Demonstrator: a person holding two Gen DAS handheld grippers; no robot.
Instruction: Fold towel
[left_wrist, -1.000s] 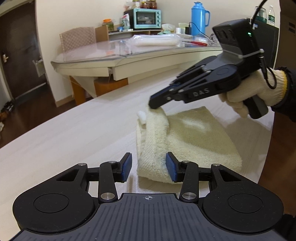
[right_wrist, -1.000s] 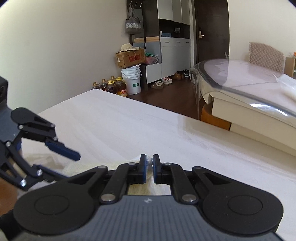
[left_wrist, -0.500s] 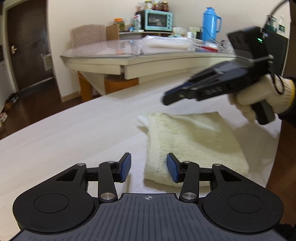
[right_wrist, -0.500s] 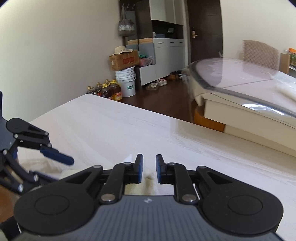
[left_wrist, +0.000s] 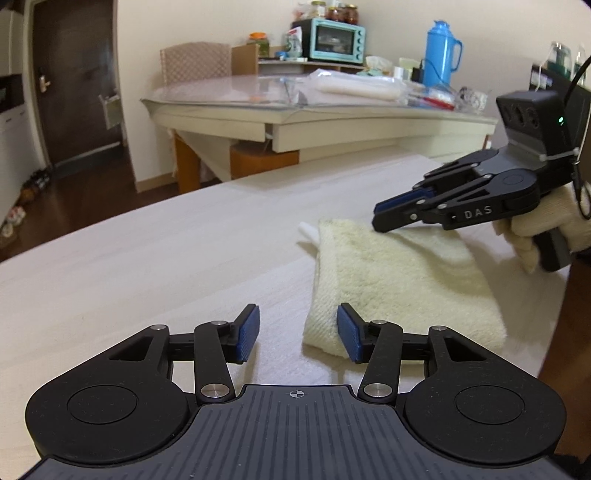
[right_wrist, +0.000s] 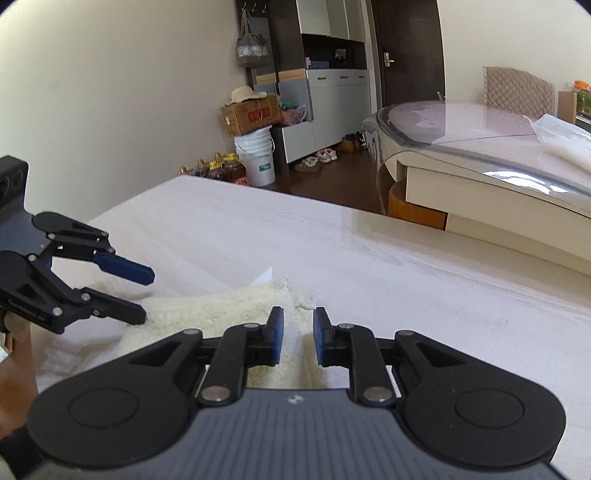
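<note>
On a pale wooden table (left_wrist: 129, 258), the left gripper (left_wrist: 297, 334) hovers at the near left corner of the folded cream towel (left_wrist: 399, 280), its blue pads parting with only bare tabletop and the towel's edge between them, gripping nothing; the stance suggests a fold just laid down and let go. The towel lies flat in a thick rectangle near the table's right edge, a white label poking out at its far left corner. To the right, the right gripper (left_wrist: 380, 218), held in a white knit-gloved hand (left_wrist: 535, 236), hangs just over the towel's far edge, its jaws opening a little and empty, likely freeing that corner. How many layers the towel holds cannot be made out, and its underside and the person beyond the sleeve are cut off.
</note>
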